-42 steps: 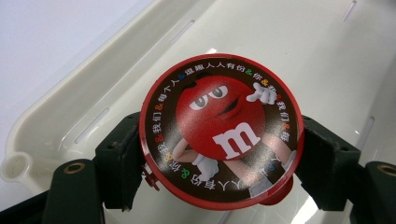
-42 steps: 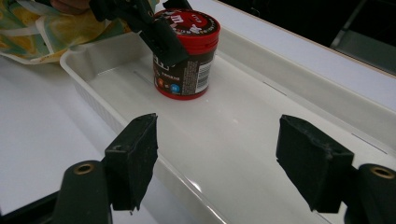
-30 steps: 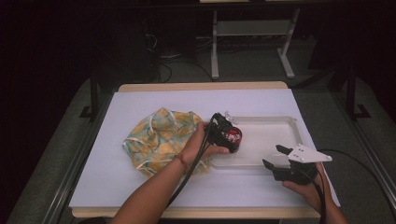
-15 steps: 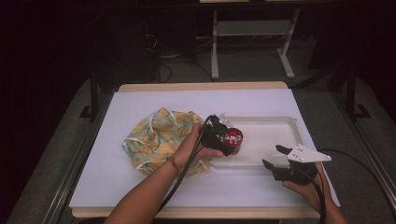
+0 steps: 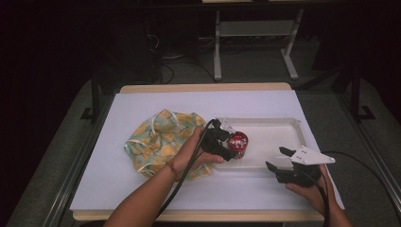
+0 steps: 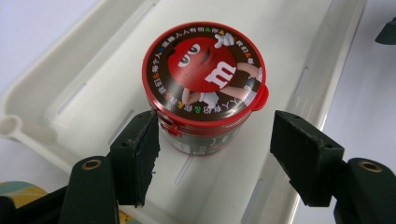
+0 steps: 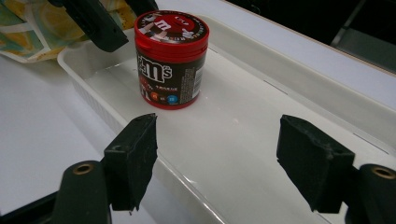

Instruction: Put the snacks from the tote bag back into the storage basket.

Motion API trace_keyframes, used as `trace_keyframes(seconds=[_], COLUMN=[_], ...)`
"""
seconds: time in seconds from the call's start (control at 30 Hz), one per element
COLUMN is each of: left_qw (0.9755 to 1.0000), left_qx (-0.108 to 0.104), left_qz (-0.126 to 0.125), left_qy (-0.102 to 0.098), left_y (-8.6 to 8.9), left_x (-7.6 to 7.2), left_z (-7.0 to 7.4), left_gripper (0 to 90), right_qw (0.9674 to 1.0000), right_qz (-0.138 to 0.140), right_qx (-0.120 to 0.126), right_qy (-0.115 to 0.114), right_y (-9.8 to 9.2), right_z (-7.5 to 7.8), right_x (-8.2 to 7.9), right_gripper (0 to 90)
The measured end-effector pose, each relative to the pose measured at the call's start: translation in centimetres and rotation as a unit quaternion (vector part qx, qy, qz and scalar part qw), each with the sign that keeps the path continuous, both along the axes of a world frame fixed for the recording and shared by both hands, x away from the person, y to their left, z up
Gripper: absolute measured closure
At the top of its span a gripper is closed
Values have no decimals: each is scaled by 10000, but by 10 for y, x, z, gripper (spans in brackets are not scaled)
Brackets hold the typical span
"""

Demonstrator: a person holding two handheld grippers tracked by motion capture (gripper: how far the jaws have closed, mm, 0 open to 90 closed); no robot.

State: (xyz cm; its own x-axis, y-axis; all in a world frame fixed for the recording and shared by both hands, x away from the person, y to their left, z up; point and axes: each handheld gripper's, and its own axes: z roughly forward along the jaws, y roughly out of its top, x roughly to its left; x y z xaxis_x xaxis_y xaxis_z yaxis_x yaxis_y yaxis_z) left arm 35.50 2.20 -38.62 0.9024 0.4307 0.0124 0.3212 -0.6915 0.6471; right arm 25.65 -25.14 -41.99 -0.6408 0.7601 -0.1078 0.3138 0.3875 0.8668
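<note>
A red-lidded M&M's can (image 5: 238, 143) (image 6: 205, 79) (image 7: 170, 60) stands upright at the left end of the white tray (image 5: 274, 137) (image 6: 93, 60) (image 7: 261, 140). My left gripper (image 5: 227, 140) (image 6: 215, 122) hovers just left of and above the can. Its jaws have just been closing, but they stand apart. One pad sits by the can's side and the other is clear of it, so nothing is pinched. My right gripper (image 5: 275, 158) (image 7: 217, 125) rests open at the tray's near rim, with nothing between its fingers.
A yellow-and-green patterned cloth bag (image 5: 161, 142) (image 7: 28, 28) lies crumpled on the white table cover (image 5: 142, 109), left of the tray and under my left forearm. The rest of the tray floor to the right of the can is bare. Dark floor and a metal stand lie beyond the table.
My left gripper has drawn back a little to the left, leaving more of the can's lid exposed. The can stays standing in the tray. The right gripper has not moved.
</note>
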Motion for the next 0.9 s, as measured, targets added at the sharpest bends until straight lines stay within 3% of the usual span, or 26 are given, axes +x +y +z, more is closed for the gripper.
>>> trace_keyframes(seconds=[0.23, 0.9], left_qw=[10000, 9987], left_qx=[-46, -212], left_qz=[54, 41], left_qy=[5, -463], left_y=[0, 19], left_x=[1, -1], left_z=[0, 14], left_gripper=[334, 247], right_qw=[10000, 10000], right_qz=[-7, 18], right_qx=[3, -20], right_qy=[-3, 9], right_y=[0, 1], right_z=[0, 0], right_x=[0, 0], right_gripper=[283, 284])
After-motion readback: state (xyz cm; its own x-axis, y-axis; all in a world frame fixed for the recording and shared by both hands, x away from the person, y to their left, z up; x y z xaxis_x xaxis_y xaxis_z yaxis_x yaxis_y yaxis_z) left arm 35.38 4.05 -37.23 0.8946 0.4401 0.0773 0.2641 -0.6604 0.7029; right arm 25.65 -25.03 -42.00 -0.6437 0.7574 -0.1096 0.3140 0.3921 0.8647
